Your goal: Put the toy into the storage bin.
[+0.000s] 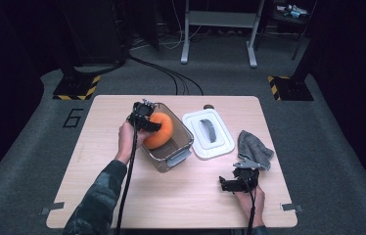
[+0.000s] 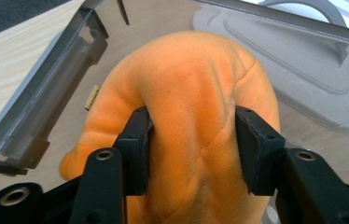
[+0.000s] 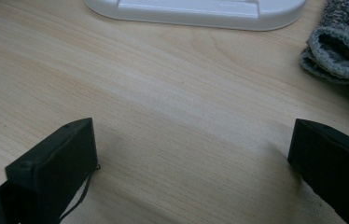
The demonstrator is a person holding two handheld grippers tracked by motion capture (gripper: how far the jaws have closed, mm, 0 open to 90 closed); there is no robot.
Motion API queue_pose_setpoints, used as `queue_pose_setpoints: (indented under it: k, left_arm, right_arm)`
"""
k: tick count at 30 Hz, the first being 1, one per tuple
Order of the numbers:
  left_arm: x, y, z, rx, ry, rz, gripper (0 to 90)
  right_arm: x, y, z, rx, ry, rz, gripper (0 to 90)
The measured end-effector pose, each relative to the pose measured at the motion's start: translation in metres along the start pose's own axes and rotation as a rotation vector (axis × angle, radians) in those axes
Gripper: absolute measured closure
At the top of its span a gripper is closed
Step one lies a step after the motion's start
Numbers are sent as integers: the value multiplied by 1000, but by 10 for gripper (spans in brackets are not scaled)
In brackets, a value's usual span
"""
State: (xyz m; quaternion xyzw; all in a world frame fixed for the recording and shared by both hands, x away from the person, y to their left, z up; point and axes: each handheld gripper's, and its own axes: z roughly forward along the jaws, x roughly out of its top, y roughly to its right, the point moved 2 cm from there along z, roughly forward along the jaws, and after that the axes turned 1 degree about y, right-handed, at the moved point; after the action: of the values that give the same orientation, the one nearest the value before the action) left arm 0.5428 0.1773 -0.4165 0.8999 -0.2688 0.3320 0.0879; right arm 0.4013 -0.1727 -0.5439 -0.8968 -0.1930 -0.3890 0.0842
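Observation:
An orange plush toy (image 1: pixel 159 129) hangs in the mouth of a clear plastic bin (image 1: pixel 181 147) at the table's middle. My left gripper (image 1: pixel 145 119) is shut on the orange plush toy (image 2: pixel 196 93); in the left gripper view both black jaws press into its soft body, with the clear plastic bin's wall (image 2: pixel 46 93) beyond. The bin's white lid (image 1: pixel 208 133) with a grey handle lies just right of the bin. My right gripper (image 1: pixel 235 182) rests low on the table near the front right, open, with bare wood between its jaws (image 3: pixel 191 154).
A grey folded cloth (image 1: pixel 254 147) lies right of the lid, close to the right gripper; the grey folded cloth's edge (image 3: pixel 340 46) and the white lid's rim (image 3: pixel 196 11) show ahead of it. The wooden table (image 1: pixel 98 176) has bare wood at the front left.

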Motion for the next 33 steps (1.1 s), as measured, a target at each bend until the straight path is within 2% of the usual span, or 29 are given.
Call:
queue_pose_setpoints:
  k: [4,7,8,10,13,14,17,18,19,22,25,26,29,30,33]
  left_arm:
    - [0,-1,-3,-2,4,-15,382]
    - [0,-1,-7,-5,12,-18,334]
    - [0,-1,-12,-5,41,-22,335]
    - [0,-1,-16,-8,57,-24,340]
    - [0,3,-23,-18,73,-4,365]
    - [0,6,-23,-20,63,11,374]
    - [0,6,-19,-20,45,18,409]
    - [-2,6,-11,-18,21,10,451]
    - [-2,6,-11,-18,21,10,466]
    - [-5,4,1,-8,-26,12,510]
    - [-5,3,3,-10,-32,6,526]
    - [-5,3,6,-10,-43,11,526]
    - [-5,3,5,-18,-31,5,505]
    - [-5,2,1,-32,-7,-9,480]
    - [-6,2,-2,-34,17,-15,380]
  right_arm:
    - [0,0,0,0,0,0,3]
    - [0,0,0,0,0,0,3]
    - [0,0,0,0,0,0,3]
    - [0,0,0,0,0,0,3]
    - [0,0,0,0,0,0,3]
    - [0,0,0,0,0,1,3]
    - [0,0,0,0,0,1,4]
    - [0,0,0,0,-1,0,4]
    - [0,0,0,-1,0,1,4]
    - [0,0,0,0,0,1,4]
    - [0,0,0,1,1,1,4]
    - [0,0,0,0,0,1,4]
    - [0,0,0,0,0,1,5]
    - [0,0,0,0,0,1,5]
    - [0,0,0,0,0,1,5]
